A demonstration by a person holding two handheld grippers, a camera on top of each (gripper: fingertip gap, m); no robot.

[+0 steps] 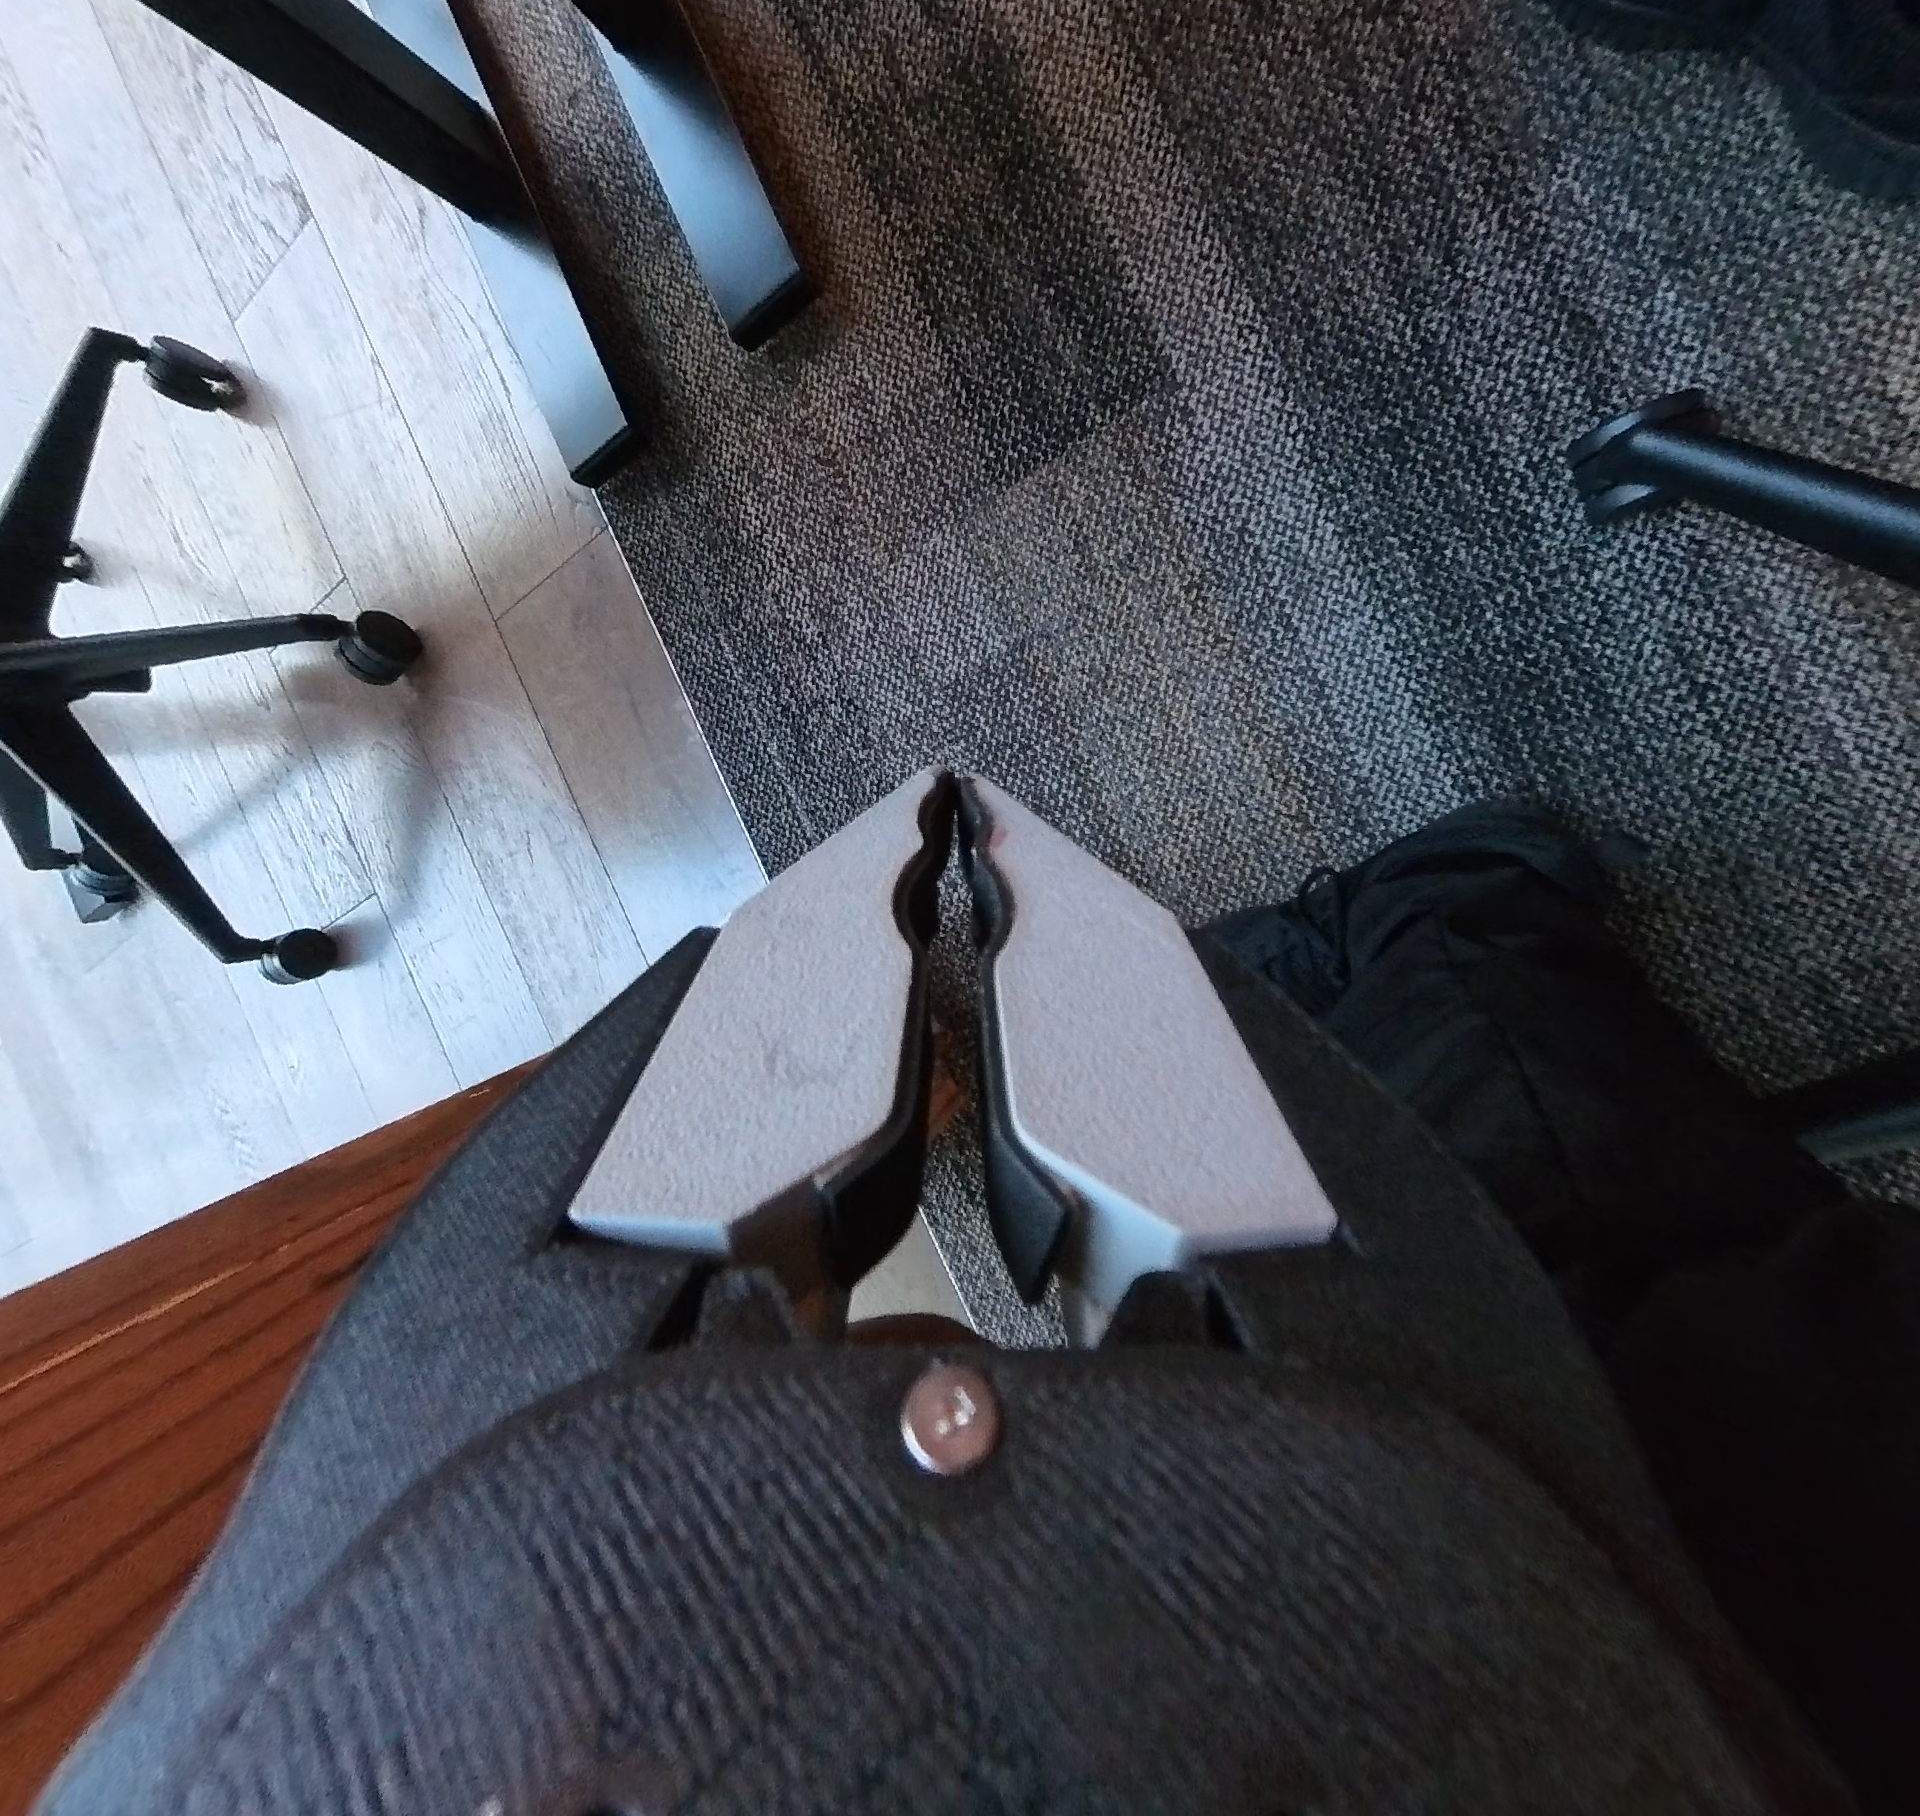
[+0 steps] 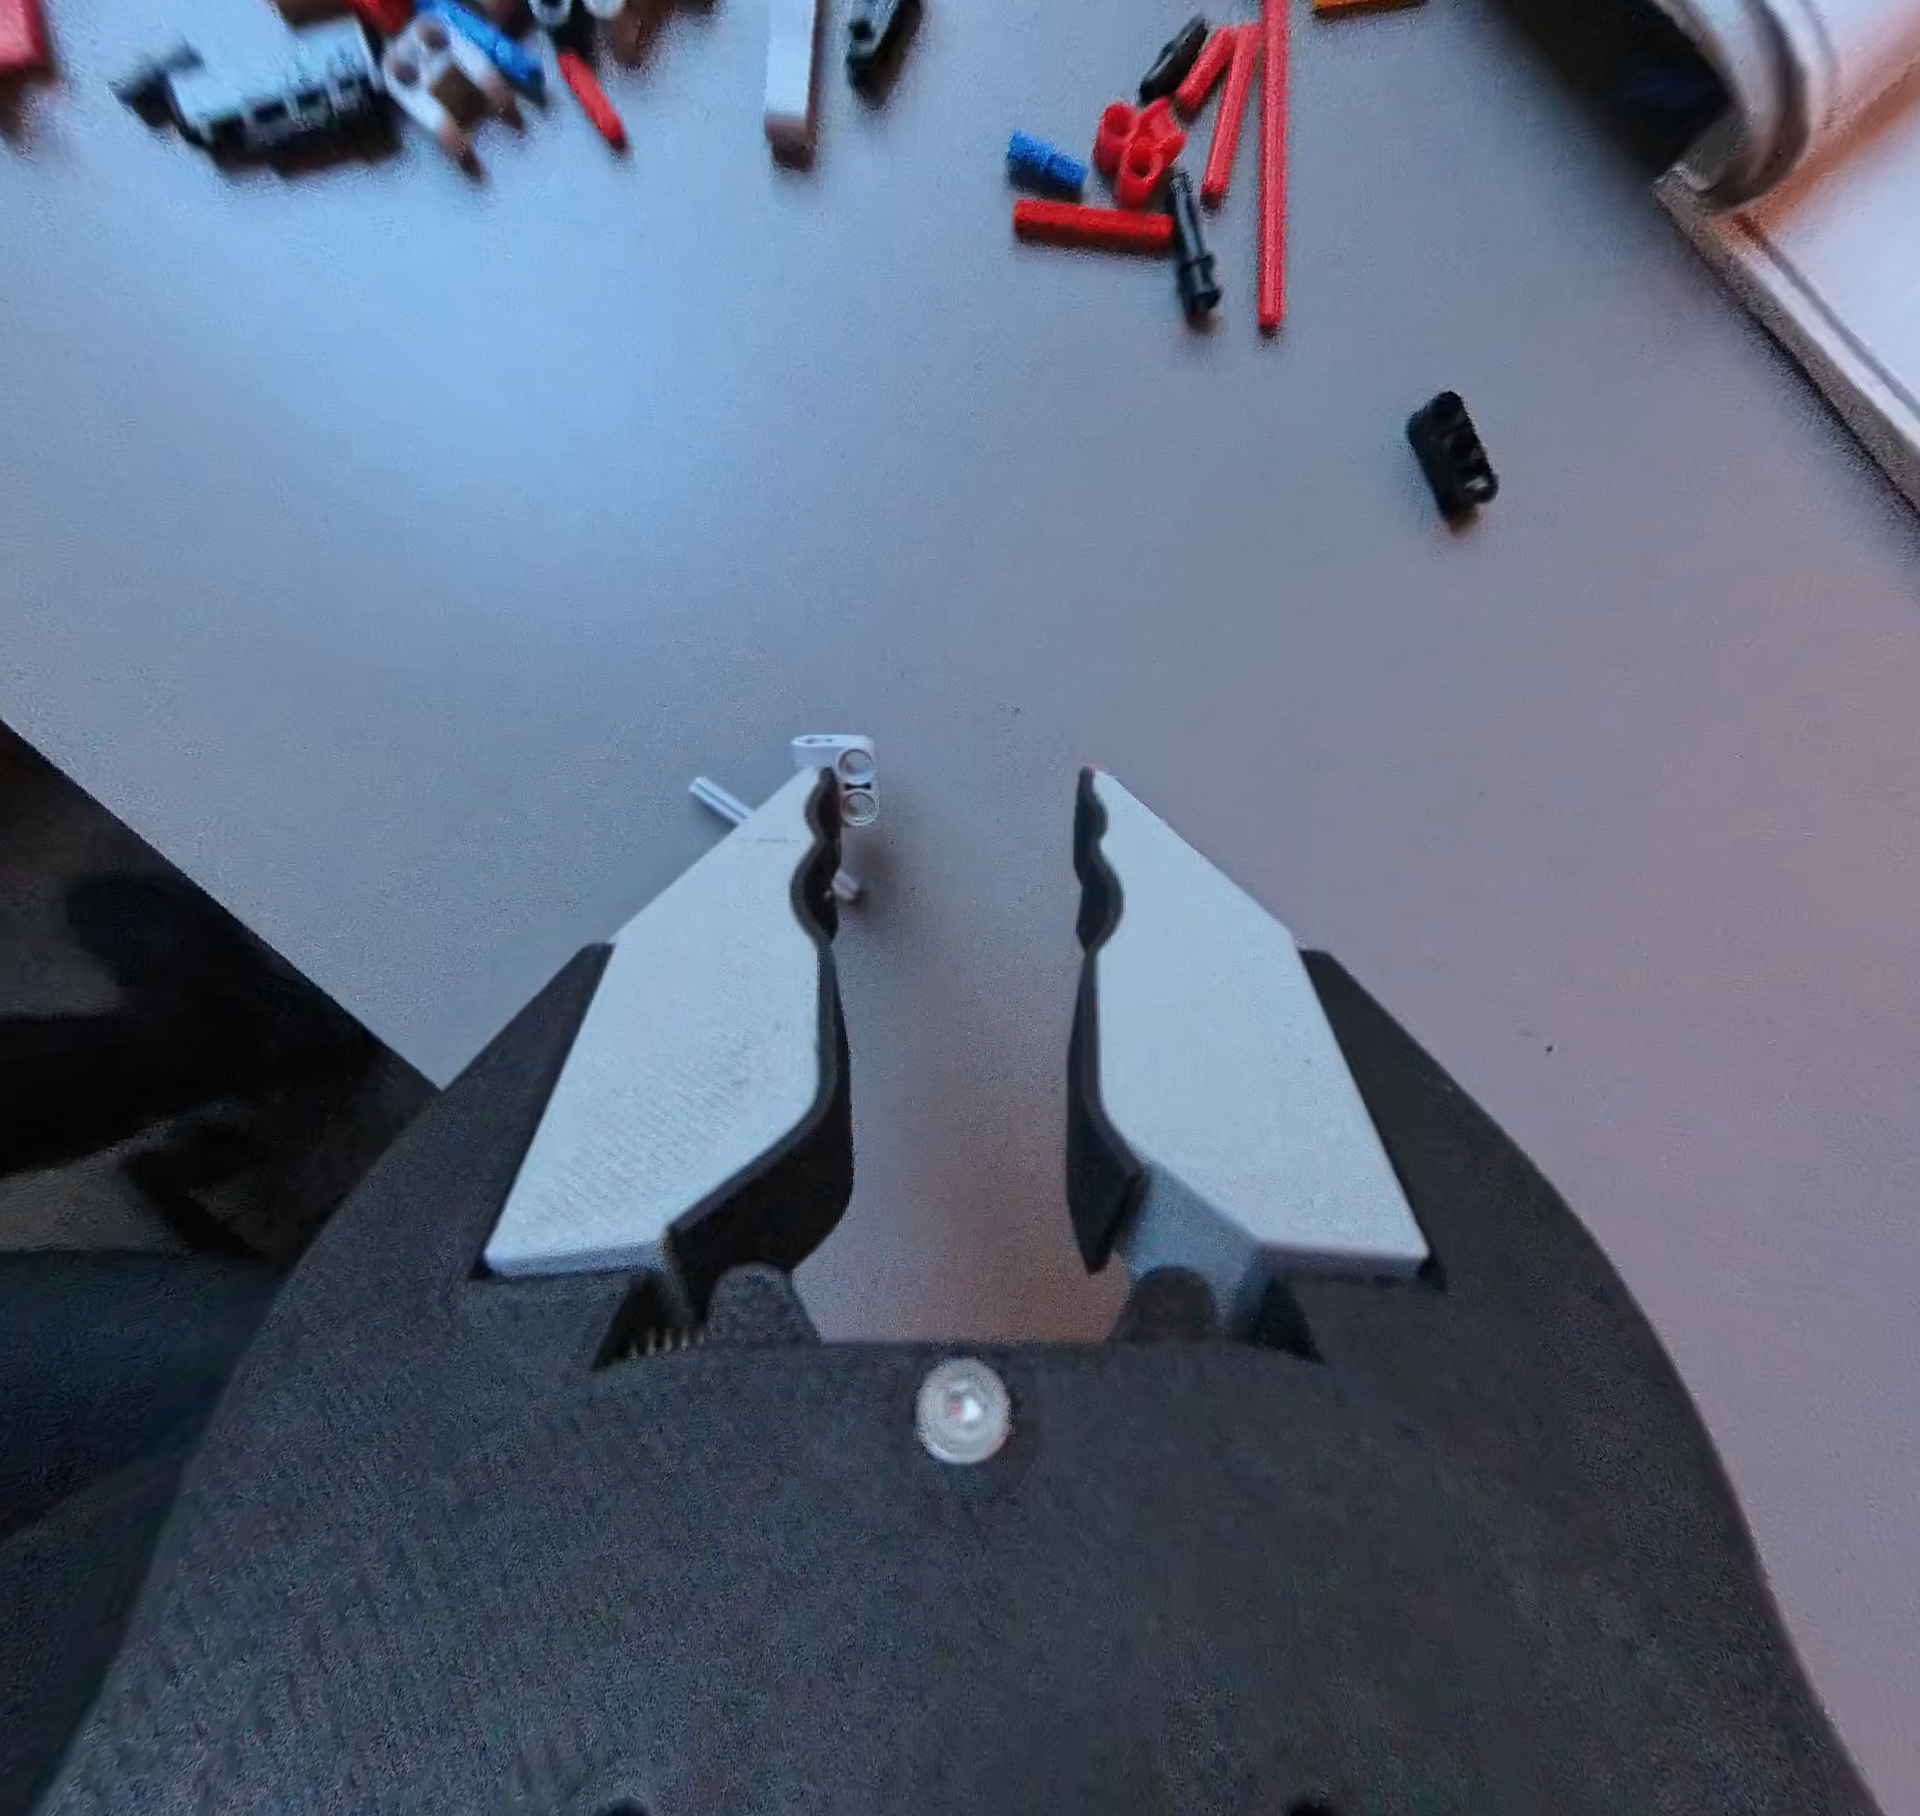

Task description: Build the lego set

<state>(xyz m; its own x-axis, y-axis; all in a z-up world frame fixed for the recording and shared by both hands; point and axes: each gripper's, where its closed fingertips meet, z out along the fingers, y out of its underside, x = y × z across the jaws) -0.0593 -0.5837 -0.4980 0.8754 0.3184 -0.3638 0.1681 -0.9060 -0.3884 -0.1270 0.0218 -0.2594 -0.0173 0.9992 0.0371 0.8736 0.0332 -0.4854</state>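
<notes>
1. Desk [image 2: 520, 478] fills most of your right wrist view: a pale grey surface, with an open book or stack of pages [image 2: 1787, 31] at its far right corner.
2. Carpet [image 1: 1247, 416] lies below your left gripper [image 1: 957, 790], which points down at the floor beside the pale floorboards [image 1: 312, 571], a wheeled chair base [image 1: 156, 665] and the edge of a brown wooden surface [image 1: 156, 1403]. Its fingers are pressed together with nothing between them, and it is well away from the parts.
3. Scattered building parts sit along the far edge of the desk: a mixed heap [image 2: 395, 31] at far left, and a cluster of red, blue, yellow and black rods [image 2: 1195, 156] at far right.
4. A lone black connector [image 2: 1452, 455] lies ahead and to the right of your right gripper [image 2: 956, 790], well apart from it.
5. Your right gripper is spread wide and pinches nothing. A small light grey connector on a thin grey axle [image 2: 847, 779] stands at the tip of its left finger [image 2: 727, 987], touching or just beside the inner pad; the right finger [image 2: 1226, 1039] is clear of it. The axle runs slantwise under the left finger, from far left to near right.
</notes>
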